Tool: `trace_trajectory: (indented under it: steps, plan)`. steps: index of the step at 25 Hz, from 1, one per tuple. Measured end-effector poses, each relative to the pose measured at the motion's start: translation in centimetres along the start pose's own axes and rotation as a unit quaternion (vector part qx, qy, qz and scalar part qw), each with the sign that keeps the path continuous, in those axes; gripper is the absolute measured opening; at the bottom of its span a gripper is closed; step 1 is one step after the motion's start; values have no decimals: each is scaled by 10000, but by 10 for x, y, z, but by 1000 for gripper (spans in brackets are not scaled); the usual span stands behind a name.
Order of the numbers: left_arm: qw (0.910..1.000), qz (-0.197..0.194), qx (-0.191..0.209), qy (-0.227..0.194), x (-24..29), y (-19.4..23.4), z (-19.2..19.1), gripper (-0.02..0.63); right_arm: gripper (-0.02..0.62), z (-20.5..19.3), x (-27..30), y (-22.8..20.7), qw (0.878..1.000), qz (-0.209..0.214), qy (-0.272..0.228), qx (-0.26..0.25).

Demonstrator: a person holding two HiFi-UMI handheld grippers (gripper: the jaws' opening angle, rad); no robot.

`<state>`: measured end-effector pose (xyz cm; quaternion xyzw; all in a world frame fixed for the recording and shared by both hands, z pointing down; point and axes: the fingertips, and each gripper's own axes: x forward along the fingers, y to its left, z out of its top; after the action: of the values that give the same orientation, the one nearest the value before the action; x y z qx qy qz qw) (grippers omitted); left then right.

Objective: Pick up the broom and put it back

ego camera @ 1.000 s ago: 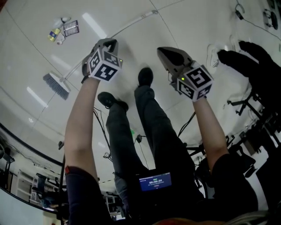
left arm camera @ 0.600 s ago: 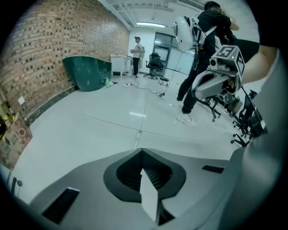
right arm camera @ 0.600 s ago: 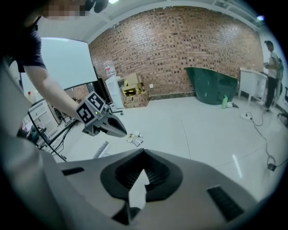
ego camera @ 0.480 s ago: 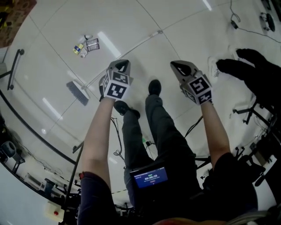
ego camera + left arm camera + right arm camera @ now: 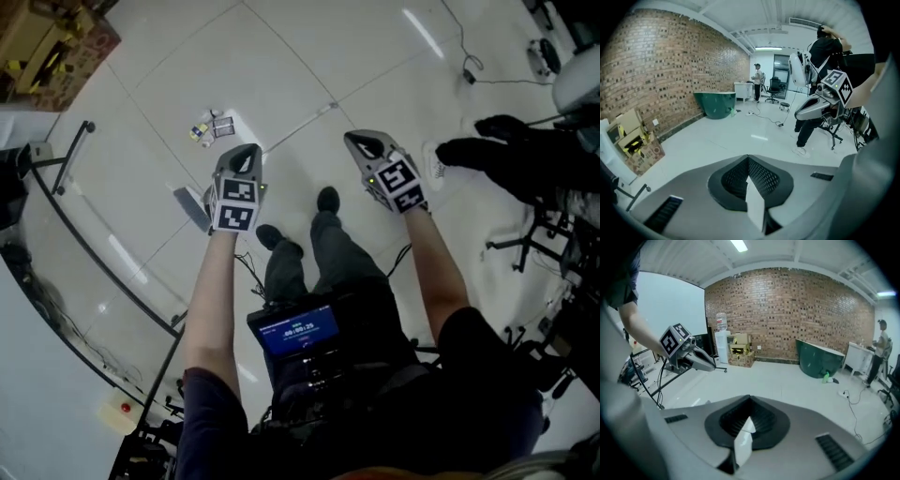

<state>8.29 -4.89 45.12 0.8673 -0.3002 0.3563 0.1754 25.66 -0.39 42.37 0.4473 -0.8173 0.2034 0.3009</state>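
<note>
Grey-bristled, thin-handled broom [image 5: 295, 129] flat on white floor [image 5: 281, 56]: likely light, stiff, slick; grip mid-handle. Left gripper [image 5: 246, 157], right gripper [image 5: 364, 142]: jaws together, empty.

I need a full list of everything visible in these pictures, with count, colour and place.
broom: one, grey head and pale handle, lying on the white floor, head view's upper left.
small packets: one cluster, mixed colours, floor beyond the broom.
cardboard box: one, brown, head view's top left.
tub: one, green, by the brick wall.
water dispenser: one, white, by the brick wall.
bystander: one, black clothes, on the right.
screen: one, blue, on the person's front.
left gripper: one, grey, fingers together, empty.
right gripper: one, grey, fingers together, empty.
</note>
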Motion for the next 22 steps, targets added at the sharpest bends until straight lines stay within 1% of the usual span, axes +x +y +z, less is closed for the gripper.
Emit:
trace_trajectory:
  steps: [4, 7, 10, 12, 15, 18, 20, 22]
  plan:
    - [9980, 389, 117, -480, -61, 29, 55, 2, 9, 44, -23, 6, 9998, -18, -147, -152]
    - [9933, 699, 304, -867, -102, 45, 92, 2, 9, 76, -41, 8, 9992, -25, -376, 116]
    - [9898, 783, 442, -1108, -135, 46, 114, 2, 9, 108, -61, 14, 9967, -42, -744, 332]
    - [9876, 787, 442, -1282, -160, 50, 124, 2, 9, 135, -67, 27, 9953, 17, -933, 242]
    - [9837, 819, 424, -1541, -192, 64, 137, 2, 9, 186, -66, 45, 9921, 151, -1242, 11]
    - [9757, 933, 542, -1907, -224, 74, 155, 2, 9, 240, -71, 63, 9849, 406, -1680, 80]
    - [9692, 1075, 572, -2141, -252, 80, 162, 2, 9, 272, -76, 83, 9783, 716, -1941, 122]
    - [9646, 1170, 562, -2296, -278, 83, 165, 2, 9, 298, -85, 106, 9713, 1026, -2146, 53]
